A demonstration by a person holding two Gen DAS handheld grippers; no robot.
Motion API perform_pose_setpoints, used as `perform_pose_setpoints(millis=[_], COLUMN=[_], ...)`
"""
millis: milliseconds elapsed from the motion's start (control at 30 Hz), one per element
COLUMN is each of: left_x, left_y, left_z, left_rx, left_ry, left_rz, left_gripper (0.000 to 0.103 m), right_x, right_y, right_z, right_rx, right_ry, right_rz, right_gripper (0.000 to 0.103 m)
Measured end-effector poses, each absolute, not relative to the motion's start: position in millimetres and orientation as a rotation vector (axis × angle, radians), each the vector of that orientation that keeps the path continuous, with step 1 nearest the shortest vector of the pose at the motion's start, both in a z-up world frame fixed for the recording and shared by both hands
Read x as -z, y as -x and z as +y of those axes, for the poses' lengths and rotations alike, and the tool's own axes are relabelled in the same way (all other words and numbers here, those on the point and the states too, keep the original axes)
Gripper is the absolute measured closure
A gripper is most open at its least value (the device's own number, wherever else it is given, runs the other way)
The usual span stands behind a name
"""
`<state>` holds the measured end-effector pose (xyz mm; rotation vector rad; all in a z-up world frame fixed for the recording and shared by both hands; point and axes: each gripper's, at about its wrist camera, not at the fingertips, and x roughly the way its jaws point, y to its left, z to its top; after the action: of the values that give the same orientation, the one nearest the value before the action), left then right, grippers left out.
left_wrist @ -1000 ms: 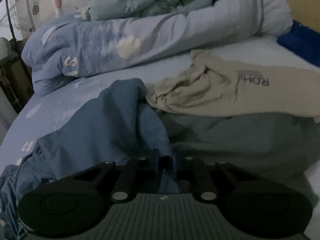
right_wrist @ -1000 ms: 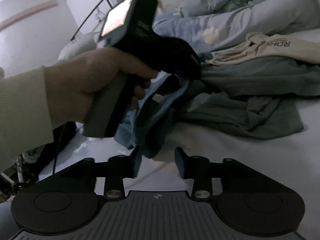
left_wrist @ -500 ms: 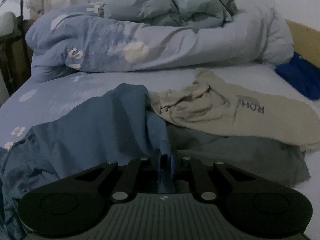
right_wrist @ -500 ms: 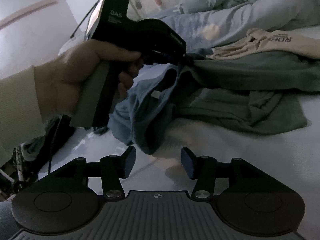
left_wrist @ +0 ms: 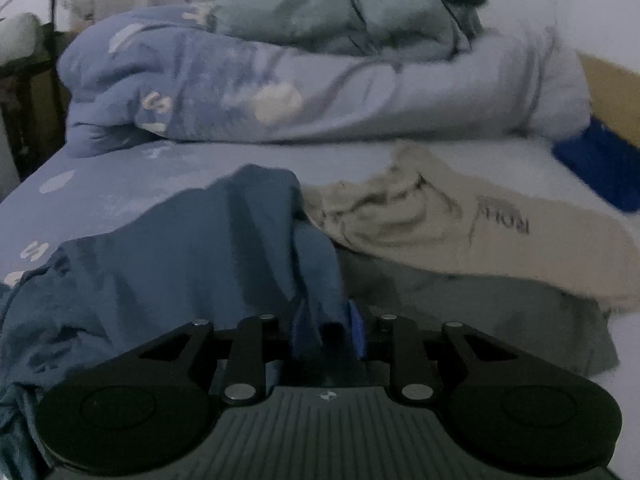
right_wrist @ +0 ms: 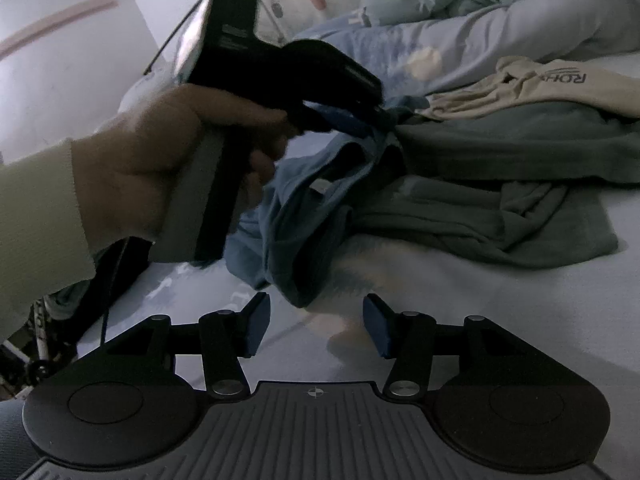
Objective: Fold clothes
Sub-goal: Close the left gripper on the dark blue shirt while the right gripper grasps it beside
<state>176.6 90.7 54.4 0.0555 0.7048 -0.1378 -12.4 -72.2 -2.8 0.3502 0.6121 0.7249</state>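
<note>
Three garments lie on the bed [left_wrist: 248, 156]: a blue garment [left_wrist: 192, 256], a grey garment [right_wrist: 512, 168] and a beige garment [left_wrist: 460, 224] with dark lettering.

Left gripper [left_wrist: 327, 334]: the fingers are nearly closed, and a bunched fold of the blue garment is pinched between the blue pads [left_wrist: 357, 332]. In the left wrist view the cloth rises from the jaws and spreads to the left over the sheet. In the right wrist view the left gripper [right_wrist: 384, 114] is held in the left hand [right_wrist: 160, 168], above the bed; the blue garment [right_wrist: 304, 216] hangs from its tip in loose folds, and the lower edge reaches down to the sheet.

Right gripper [right_wrist: 316, 326]: the fingers stand wide apart and hold nothing. The lowest fold of the blue garment hangs just ahead of the gap between the pads [right_wrist: 256, 328]; whether it touches them cannot be told.

Grey garment: it lies crumpled on the sheet to the right of the blue garment and touches it near the left gripper's tip. The beige garment lies on the far edge of the grey one and partly overlaps it.

Background: a bunched duvet [left_wrist: 320, 92] with a pale printed pattern lies across the far side of the bed. A dark blue item [left_wrist: 600, 168] sits at the right edge, well apart from the three garments. The left wrist view is slightly blurred.
</note>
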Motion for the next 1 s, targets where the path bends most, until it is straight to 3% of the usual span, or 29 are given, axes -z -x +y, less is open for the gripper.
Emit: perform_pose_setpoints(millis=[167, 200, 267, 433, 733, 1000], left_x=[-48.0, -47.7, -48.1, -56.8, -88.1, -89.4], left_y=[-180.9, -181.9, -183.4, -173.9, -157.0, -162.0], left_z=[78.7, 79.7, 83.9, 97.7, 122.2, 126.9], left_rx=[0.117, 0.115, 0.111, 0.105, 0.109, 0.124], left_ry=[-0.107, -0.095, -0.056, 0.044, 0.169, 0.182], left_rz=[0.720, 0.721, 0.721, 0.678, 0.567, 0.591], left_gripper=[0.063, 0.065, 0.081, 0.092, 0.094, 0.094], right_x=[2.9, 3.1, 3.1, 2.7, -1.2, -15.4], right_y=[12.6, 12.5, 12.3, 12.3, 14.9, 8.6], right_z=[-72.8, -73.0, -73.1, -72.4, -65.5, -46.7], right_rx=[-0.726, -0.727, -0.728, -0.726, -0.713, -0.710], right_ry=[-0.350, -0.350, -0.352, -0.349, -0.289, -0.203], right_rz=[0.611, 0.611, 0.612, 0.611, 0.581, 0.491], right_gripper=[0.047, 0.047, 0.047, 0.046, 0.040, 0.040])
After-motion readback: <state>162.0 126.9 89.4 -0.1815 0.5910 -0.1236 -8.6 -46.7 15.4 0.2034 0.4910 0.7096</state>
